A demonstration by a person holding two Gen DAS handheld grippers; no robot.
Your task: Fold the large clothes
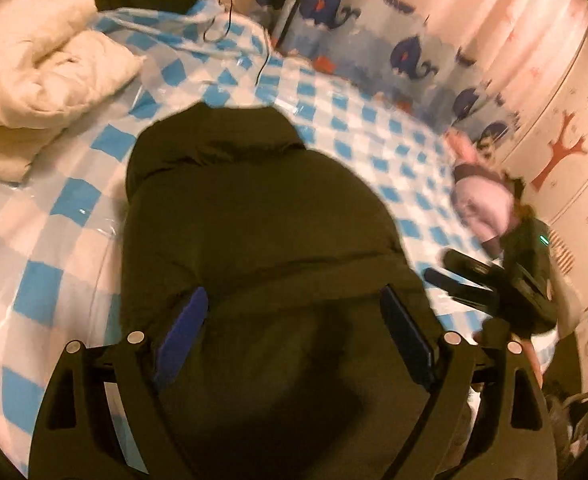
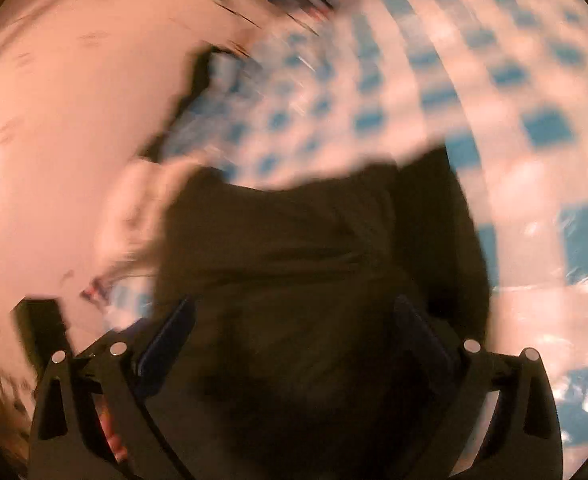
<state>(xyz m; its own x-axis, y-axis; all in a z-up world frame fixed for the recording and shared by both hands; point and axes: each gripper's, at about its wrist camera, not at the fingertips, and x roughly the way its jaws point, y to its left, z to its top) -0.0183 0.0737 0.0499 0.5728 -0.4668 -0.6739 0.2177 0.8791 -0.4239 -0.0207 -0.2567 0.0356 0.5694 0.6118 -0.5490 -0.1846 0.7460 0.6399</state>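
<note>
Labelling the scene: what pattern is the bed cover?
Blue and white checks on the bed cover, clearest in the left wrist view.

Both wrist views look steeply down, close over the dark jacket (image 1: 261,240) on the checked sheet (image 1: 374,136).

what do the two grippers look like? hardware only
Both match: black frames with triangular cutouts and round silver pins at the linkage joints, ending in two flat fingers with blue pads. Left gripper shows this sharply; right gripper is blurred in its own view. From the left wrist view the right gripper is a black body with dark fingers and a small green light. No cables visible on either.
</note>
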